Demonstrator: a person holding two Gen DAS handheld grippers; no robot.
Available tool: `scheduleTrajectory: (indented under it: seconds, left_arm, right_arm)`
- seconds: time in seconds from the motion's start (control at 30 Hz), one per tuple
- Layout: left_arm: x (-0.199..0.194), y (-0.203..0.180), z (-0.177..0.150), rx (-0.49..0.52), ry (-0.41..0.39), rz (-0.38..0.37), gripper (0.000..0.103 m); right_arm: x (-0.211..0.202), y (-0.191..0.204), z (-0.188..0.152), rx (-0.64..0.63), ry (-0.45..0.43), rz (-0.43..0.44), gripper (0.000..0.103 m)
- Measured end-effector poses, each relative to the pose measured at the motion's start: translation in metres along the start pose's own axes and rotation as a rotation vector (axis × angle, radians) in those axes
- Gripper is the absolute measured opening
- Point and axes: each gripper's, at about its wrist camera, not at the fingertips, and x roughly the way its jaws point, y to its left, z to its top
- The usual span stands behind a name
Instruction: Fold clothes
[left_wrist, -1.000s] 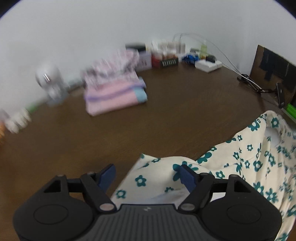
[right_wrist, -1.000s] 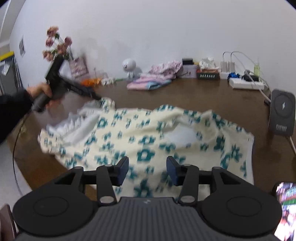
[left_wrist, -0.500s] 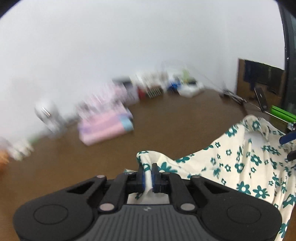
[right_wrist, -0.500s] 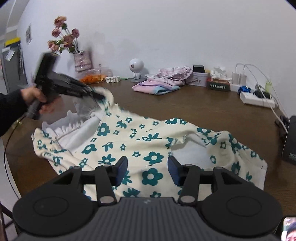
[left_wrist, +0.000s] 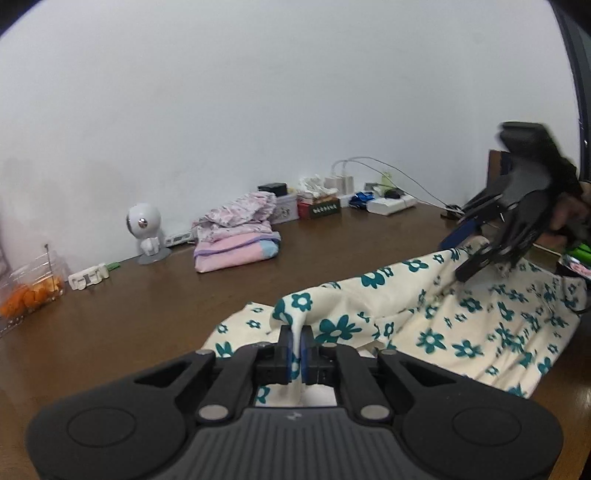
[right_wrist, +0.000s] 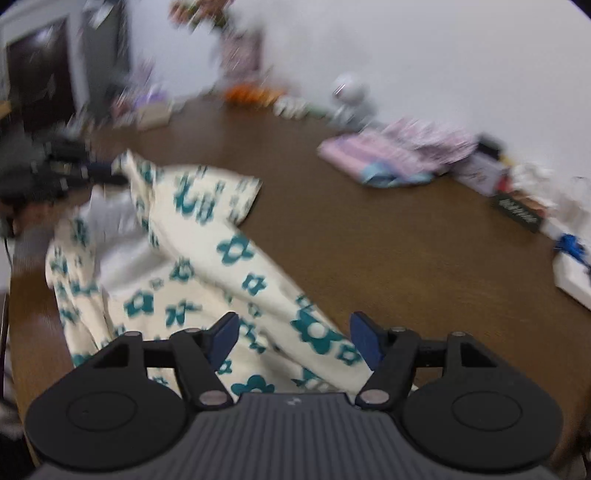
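Nearest the left wrist camera, left gripper (left_wrist: 295, 345) pinched shut on a raised fold of the cream floral garment (left_wrist: 461, 325); right gripper (right_wrist: 293, 338) with jaws just opened wider, poised over the cloth's near edge, pads clear of it. Best done by closing the right pads on that edge before any lift, then carrying both held points over together, cloth kept taut to avoid bunching. Beyond, garment sprawled on brown wooden table (left_wrist: 147, 314), folded pink pile (left_wrist: 236, 249) well apart, white wall (left_wrist: 258, 92) behind.
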Motion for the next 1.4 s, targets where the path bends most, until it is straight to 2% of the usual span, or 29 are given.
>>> scheduleTrajectory:
  seconds: [0.03,0.07,0.1,0.2,0.3,0.33,0.4,0.43,0.47,0.5,0.53,0.67,0.77,0.87,1.0,1.03,1.07,1.13,1.17,1.3,1.4]
  left_arm:
    - [-0.001,-0.001,0.000,0.006,0.005,-0.005,0.003]
    - [-0.003,-0.001,-0.001,0.007,0.012,-0.013,0.003]
    - [-0.006,-0.003,-0.002,0.007,0.021,-0.015,0.003]
    - [-0.020,-0.004,-0.007,-0.022,0.058,-0.019,0.004]
    - [-0.035,-0.001,0.001,-0.080,0.038,-0.027,0.011]
    - [-0.038,0.001,0.007,-0.103,0.009,-0.027,0.011]
    - [-0.037,0.003,0.018,-0.145,-0.020,-0.018,0.018]
    - [-0.035,0.003,0.024,-0.160,-0.022,-0.010,0.026]
    - [-0.029,-0.001,0.028,-0.153,-0.008,0.004,0.035]
    - [-0.022,-0.006,0.031,-0.134,0.009,0.024,0.039]
    - [-0.014,-0.011,0.031,-0.116,0.032,0.036,0.043]
    - [0.025,-0.010,0.036,-0.083,0.149,0.089,0.048]
    - [0.070,0.015,0.053,-0.130,0.245,0.142,0.060]
    - [0.122,0.034,0.071,-0.151,0.372,0.150,0.062]
    - [0.175,0.033,0.076,-0.152,0.552,0.156,0.059]
    - [0.172,0.031,0.075,-0.167,0.545,0.151,0.039]
    - [0.170,0.030,0.073,-0.183,0.539,0.146,0.005]
    - [0.163,0.029,0.070,-0.223,0.520,0.143,0.001]
    - [0.152,0.035,0.068,-0.288,0.474,0.177,0.001]
    - [0.086,0.073,0.043,-0.546,0.309,0.427,0.000]
    - [0.042,0.098,0.005,-0.706,0.290,0.587,0.000]
  right_arm:
    - [0.003,0.008,-0.001,-0.015,0.007,-0.029,0.006]
    - [0.005,0.017,-0.002,-0.030,0.011,-0.062,0.001]
    - [0.007,0.025,-0.002,-0.045,0.016,-0.094,0.001]
    - [-0.023,0.090,-0.028,-0.190,-0.074,-0.274,0.001]
    - [-0.024,0.131,-0.059,-0.210,-0.024,-0.310,0.002]
    - [-0.023,0.136,-0.065,-0.182,-0.016,-0.294,0.002]
    - [-0.026,0.137,-0.073,-0.104,-0.027,-0.268,0.005]
    - [-0.035,0.133,-0.074,-0.058,-0.056,-0.259,0.015]
    - [-0.044,0.128,-0.074,-0.013,-0.085,-0.251,0.037]
    - [-0.053,0.123,-0.074,0.032,-0.114,-0.242,0.046]
    - [-0.064,0.118,-0.075,0.070,-0.153,-0.216,0.051]
    - [-0.085,0.097,-0.083,0.255,-0.235,-0.100,0.051]
    - [-0.075,0.088,-0.085,0.320,-0.211,-0.105,0.050]
    - [-0.063,0.086,-0.085,0.355,-0.199,-0.088,0.049]
    - [-0.051,0.090,-0.086,0.384,-0.178,-0.090,0.049]
    - [-0.050,0.090,-0.088,0.388,-0.171,-0.090,0.049]
    - [-0.048,0.090,-0.089,0.393,-0.163,-0.088,0.049]
    - [-0.046,0.090,-0.091,0.401,-0.152,-0.088,0.048]
    - [-0.045,0.090,-0.092,0.404,-0.150,-0.090,0.046]
    - [-0.043,0.088,-0.096,0.415,-0.146,-0.095,0.043]
    - [-0.043,0.088,-0.098,0.420,-0.154,-0.102,0.041]
